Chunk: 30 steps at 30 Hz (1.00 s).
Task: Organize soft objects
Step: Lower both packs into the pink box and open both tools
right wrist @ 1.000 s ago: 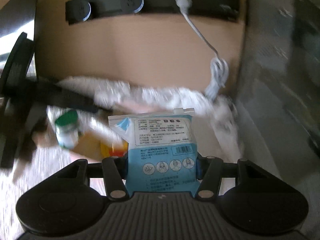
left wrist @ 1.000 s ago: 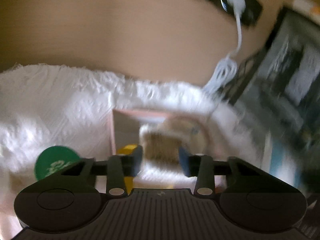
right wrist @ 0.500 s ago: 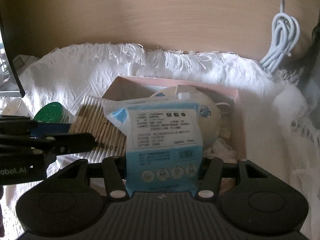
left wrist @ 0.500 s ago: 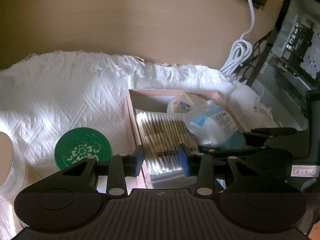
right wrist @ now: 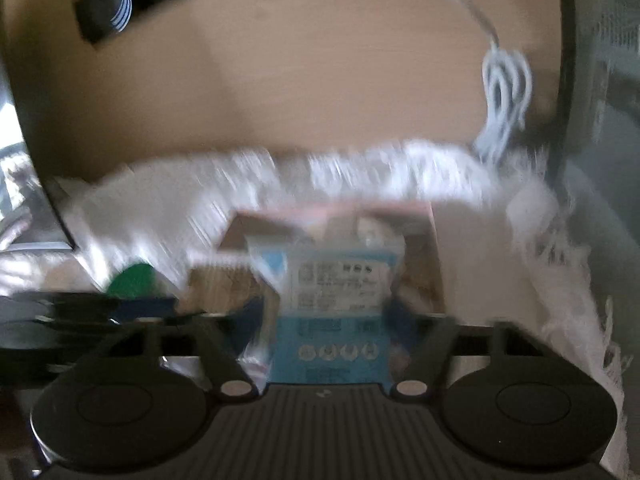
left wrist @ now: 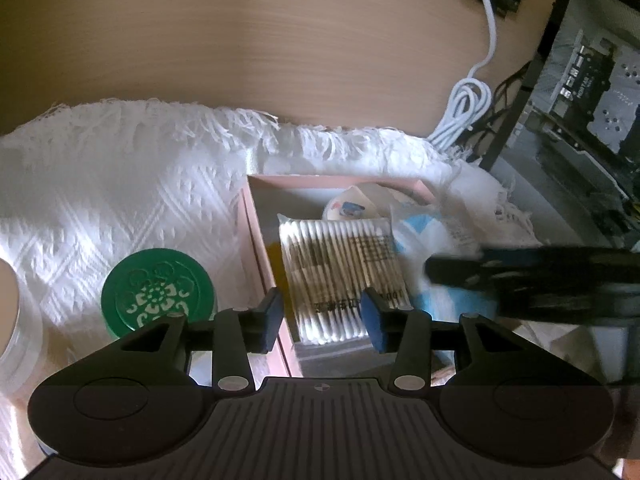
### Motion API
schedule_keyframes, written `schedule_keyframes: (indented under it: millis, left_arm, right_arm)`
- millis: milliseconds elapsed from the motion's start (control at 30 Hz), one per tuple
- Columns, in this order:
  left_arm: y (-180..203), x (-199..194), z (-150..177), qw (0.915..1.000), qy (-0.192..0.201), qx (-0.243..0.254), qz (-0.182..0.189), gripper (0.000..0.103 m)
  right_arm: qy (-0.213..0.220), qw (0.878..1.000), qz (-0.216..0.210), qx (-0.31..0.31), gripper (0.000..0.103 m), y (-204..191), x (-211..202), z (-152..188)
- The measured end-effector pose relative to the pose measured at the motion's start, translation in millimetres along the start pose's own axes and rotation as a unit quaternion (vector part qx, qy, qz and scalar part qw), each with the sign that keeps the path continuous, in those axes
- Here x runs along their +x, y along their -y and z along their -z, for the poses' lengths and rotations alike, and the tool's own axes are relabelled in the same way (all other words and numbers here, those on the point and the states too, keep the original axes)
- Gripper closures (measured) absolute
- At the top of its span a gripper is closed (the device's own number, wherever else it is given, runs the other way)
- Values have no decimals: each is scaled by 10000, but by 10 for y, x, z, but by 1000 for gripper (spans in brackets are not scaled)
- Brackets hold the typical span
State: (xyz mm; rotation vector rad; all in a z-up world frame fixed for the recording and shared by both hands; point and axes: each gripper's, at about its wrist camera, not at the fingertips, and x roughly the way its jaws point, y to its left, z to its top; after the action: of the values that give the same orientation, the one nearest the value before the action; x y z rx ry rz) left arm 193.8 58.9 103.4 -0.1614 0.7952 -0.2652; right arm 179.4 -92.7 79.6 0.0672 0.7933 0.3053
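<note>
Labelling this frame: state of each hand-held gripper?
Left hand-held gripper: closing, nothing gripped, over the cotton swab pack.
Right hand-held gripper: closing on the blue-white packet.

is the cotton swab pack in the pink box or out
In: the cotton swab pack lies flat inside the pink box.

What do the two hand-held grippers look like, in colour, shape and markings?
Both match: the left gripper and the right gripper have a black ribbed body, two round black discs at the sides, black fingers with silver screws, and blue pads.
</note>
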Motion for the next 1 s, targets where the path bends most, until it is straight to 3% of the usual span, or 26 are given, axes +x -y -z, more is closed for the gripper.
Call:
schedule_keyframes:
  millis: [200, 367, 500, 600, 733, 900, 1000]
  left_arm:
    - [-18, -10, 54, 9997, -116, 35, 218, 67]
    - [-20, 38, 23, 9993, -185, 105, 297, 69]
    - [-24, 199, 74, 9992, -312, 118, 230, 90]
    - [6, 243, 67, 9990, -357, -35, 277, 91]
    - [68, 198, 57, 9996, -276, 10, 46, 90]
    - [161, 27, -27, 9997, -123, 155, -153, 90]
    - [245, -93, -125, 9992, 47, 320, -230, 90]
  right_arm:
    - [-344, 9987, -29, 378, 49, 108, 293, 131]
    - [-249, 9988, 111, 403, 49, 91, 88, 142]
    - [-3, 9995, 200, 252, 48, 77, -137, 103]
    - [73, 9997, 204, 123, 45, 95, -249, 85]
    - [223, 9997, 97, 0, 45, 123, -283, 58]
    - [256, 9993, -189, 197, 58, 130, -186, -70]
    - [233, 9987, -392, 245, 58, 114, -162, -101]
